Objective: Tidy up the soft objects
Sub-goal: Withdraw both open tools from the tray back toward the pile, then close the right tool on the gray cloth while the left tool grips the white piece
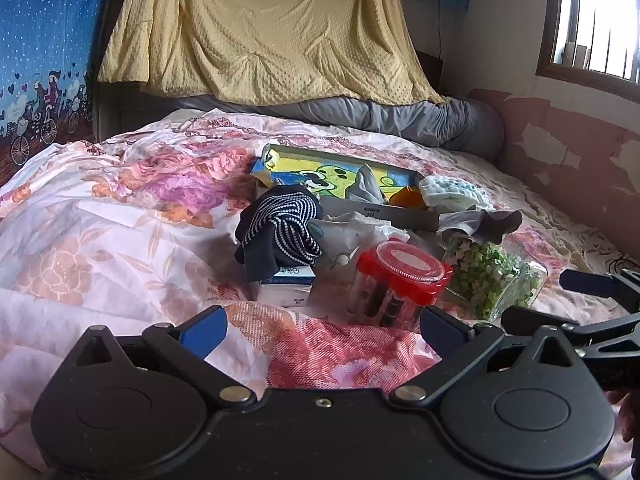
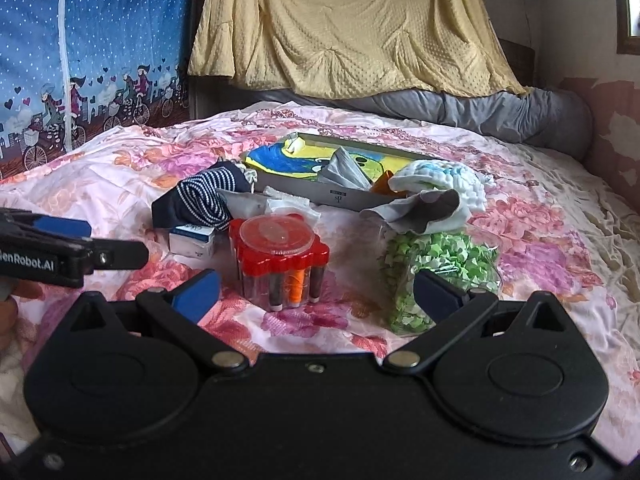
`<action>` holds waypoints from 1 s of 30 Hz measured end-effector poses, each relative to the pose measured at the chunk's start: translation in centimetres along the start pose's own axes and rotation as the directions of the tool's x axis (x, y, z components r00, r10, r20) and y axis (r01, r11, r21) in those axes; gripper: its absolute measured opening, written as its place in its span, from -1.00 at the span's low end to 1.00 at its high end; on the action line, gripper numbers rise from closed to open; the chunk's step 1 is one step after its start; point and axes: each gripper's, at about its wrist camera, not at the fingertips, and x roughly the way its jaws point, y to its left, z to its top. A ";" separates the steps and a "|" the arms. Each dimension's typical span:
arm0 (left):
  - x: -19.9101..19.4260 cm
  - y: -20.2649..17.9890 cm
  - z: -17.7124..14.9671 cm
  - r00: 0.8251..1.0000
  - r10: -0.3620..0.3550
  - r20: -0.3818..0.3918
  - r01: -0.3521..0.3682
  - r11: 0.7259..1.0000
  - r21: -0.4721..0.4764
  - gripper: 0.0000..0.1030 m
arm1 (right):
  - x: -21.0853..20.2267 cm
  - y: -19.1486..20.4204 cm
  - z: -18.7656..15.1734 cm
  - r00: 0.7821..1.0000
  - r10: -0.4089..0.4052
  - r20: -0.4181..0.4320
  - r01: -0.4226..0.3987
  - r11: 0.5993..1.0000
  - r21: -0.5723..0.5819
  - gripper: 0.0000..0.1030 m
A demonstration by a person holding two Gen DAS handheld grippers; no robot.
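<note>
A navy striped sock (image 1: 280, 228) (image 2: 200, 200) lies bunched on a small white-blue box (image 1: 286, 286) (image 2: 192, 240). A grey sock (image 1: 480, 220) (image 2: 416, 208) drapes over a clear bag of green paper stars (image 1: 492, 280) (image 2: 436, 268). A white-blue knitted cloth (image 1: 452, 194) (image 2: 440, 184) rests at the edge of a shallow cartoon-printed box (image 1: 332, 172) (image 2: 312, 160), which holds a grey cloth (image 1: 366, 184) (image 2: 346, 170). My left gripper (image 1: 320, 326) (image 2: 116, 254) is open and empty, short of the pile. My right gripper (image 2: 316, 292) (image 1: 560, 300) is open and empty beside it.
A red-lidded clear container of thread spools (image 1: 396, 280) (image 2: 280, 256) stands in front of the pile on a floral bedspread (image 1: 120, 240) (image 2: 540, 240). A grey bolster (image 1: 420, 120) (image 2: 500, 112) and a yellow blanket (image 1: 260, 32) lie behind. A wall (image 1: 580, 152) borders the right.
</note>
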 end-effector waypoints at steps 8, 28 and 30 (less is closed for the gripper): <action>0.3 -0.3 0.0 1.000 0.013 -0.006 -0.013 0.999 0.030 0.99 | 0.1 -0.3 0.3 1.000 -0.004 0.004 0.004 1.000 0.024 0.99; 4.2 -0.2 2.8 1.000 -0.018 -0.022 0.019 0.999 0.050 0.99 | 2.0 -2.6 2.8 0.998 -0.034 0.053 0.034 0.999 -0.006 0.99; 4.9 -0.2 3.5 0.999 -0.027 -0.031 0.029 0.998 0.057 0.99 | 2.4 -3.0 3.0 0.997 -0.047 0.055 0.048 0.999 -0.008 0.99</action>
